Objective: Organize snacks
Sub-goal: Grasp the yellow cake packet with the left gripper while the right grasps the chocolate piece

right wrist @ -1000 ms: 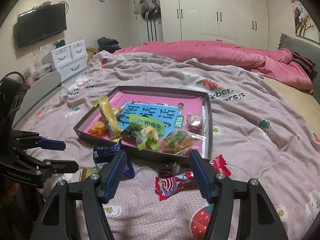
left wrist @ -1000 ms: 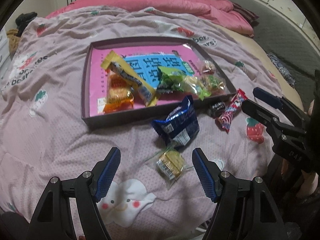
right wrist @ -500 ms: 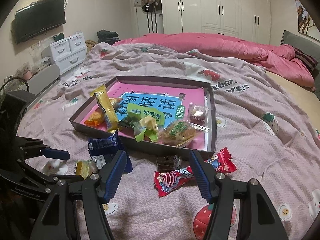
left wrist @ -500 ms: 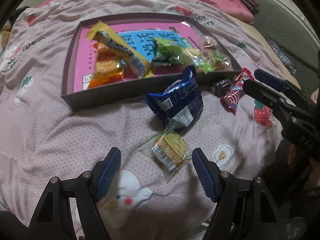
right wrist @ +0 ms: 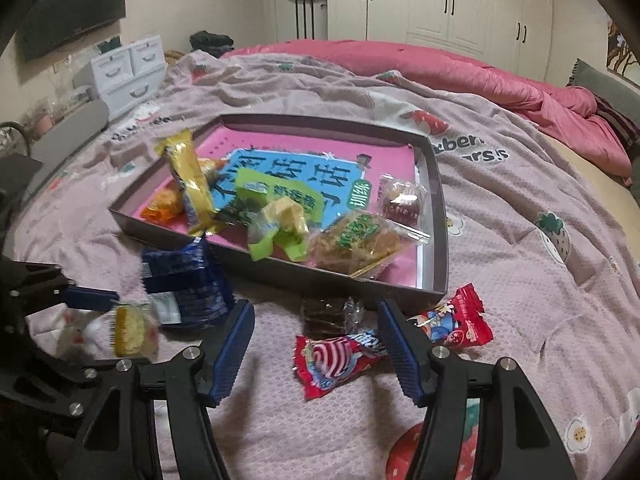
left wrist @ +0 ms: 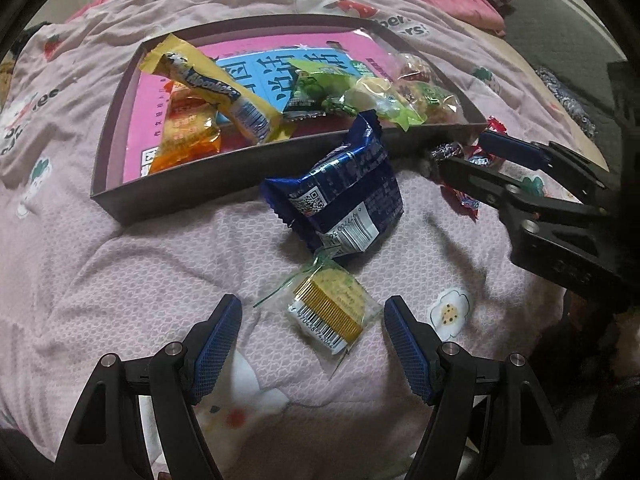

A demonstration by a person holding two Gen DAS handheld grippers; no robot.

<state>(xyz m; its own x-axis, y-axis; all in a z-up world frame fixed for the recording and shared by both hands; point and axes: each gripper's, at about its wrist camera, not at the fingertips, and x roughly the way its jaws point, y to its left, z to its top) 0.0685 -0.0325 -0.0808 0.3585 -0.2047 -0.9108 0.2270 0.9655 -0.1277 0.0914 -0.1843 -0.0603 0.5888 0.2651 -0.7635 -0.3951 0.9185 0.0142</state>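
**Both grippers spread wide over loose snacks**

I've got the left gripper (left wrist: 312, 332) hanging low over the quilt (left wrist: 120, 264), jaws wide apart and nothing between the pads but air — the cracker pack (left wrist: 328, 308) lies flat right in that gap, touching neither finger. Just past it at 12 o'clock, the blue bag (left wrist: 344, 196) sits on the quilt, its top edge leaning on the tray's near wall.

The tray (left wrist: 192, 188) itself holds the sorted lot: a yellow bar (left wrist: 216, 92) tilted across the left half, an orange pack (left wrist: 188, 132) tucked under it, a green pack (left wrist: 316, 92) near the middle, more clear-wrapped pieces toward 2 o'clock.

Over on the right wrist view, the right gripper (right wrist: 316, 344) is also released, fingers well apart. The red candy (right wrist: 336, 360) lies on the quilt between them, closer to the right pad. A dark brownie (right wrist: 328, 314) rests just beyond it, right against the tray wall. A second red pack (right wrist: 456, 324) sits at 2 o'clock, just outside the right finger (right wrist: 400, 352) — part of it hidden behind that finger.

The left view catches the right gripper coming in from 3 o'clock.
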